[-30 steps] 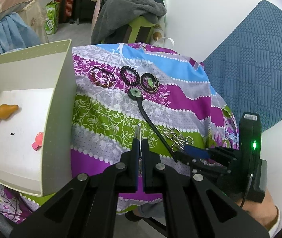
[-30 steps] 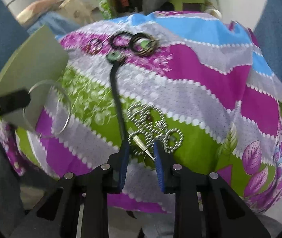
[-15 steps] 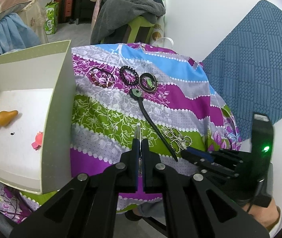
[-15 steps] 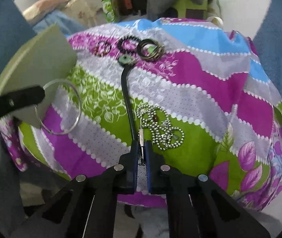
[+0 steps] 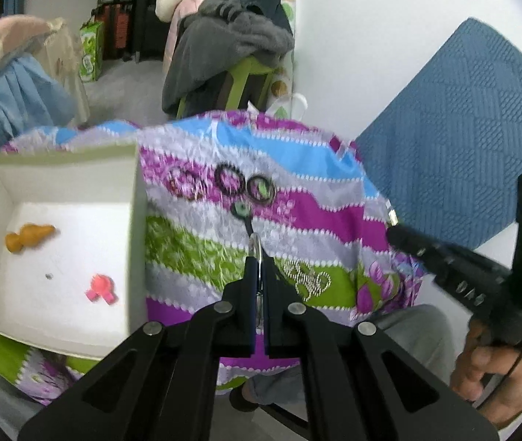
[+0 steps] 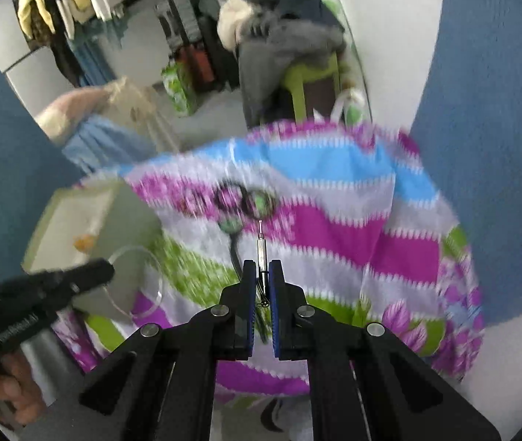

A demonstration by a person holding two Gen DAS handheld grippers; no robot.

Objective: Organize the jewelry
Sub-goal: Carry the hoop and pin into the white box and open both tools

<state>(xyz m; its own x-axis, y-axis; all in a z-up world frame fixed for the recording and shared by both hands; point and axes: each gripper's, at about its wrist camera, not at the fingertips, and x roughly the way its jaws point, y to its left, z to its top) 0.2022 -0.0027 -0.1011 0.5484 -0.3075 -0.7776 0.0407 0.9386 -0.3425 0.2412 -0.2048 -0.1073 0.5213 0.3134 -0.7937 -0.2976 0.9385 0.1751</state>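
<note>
Jewelry is being sorted on a table under a bright striped cloth, and a pale box sits on its left side. Inside the box lie an orange piece and a pink piece. The left gripper is pinched tight on a thin clear bangle, which shows best from the right camera as a big see-through ring hanging from the tips, just beside the box wall. The right gripper has its fingers closed on the metal clasp of a necklace, and the clasp sticks up above the tips. In the left view, part of a silver bead chain lies in loops on the green stripe; the pictures do not show whether it joins the held clasp. Farther back on the cloth lie three round bracelets in a row, and a black cord with a green bead runs toward the grippers. Both pictures are blurry. A good way to do this step is probably to lift the necklace slowly, so no hanging chain drags on the cord or bracelets. The grip on the little clasp looks small, so it could slip if the hand jerks. The bangle likely goes over the open box first and should be let go low, so it does not bounce out.
</note>
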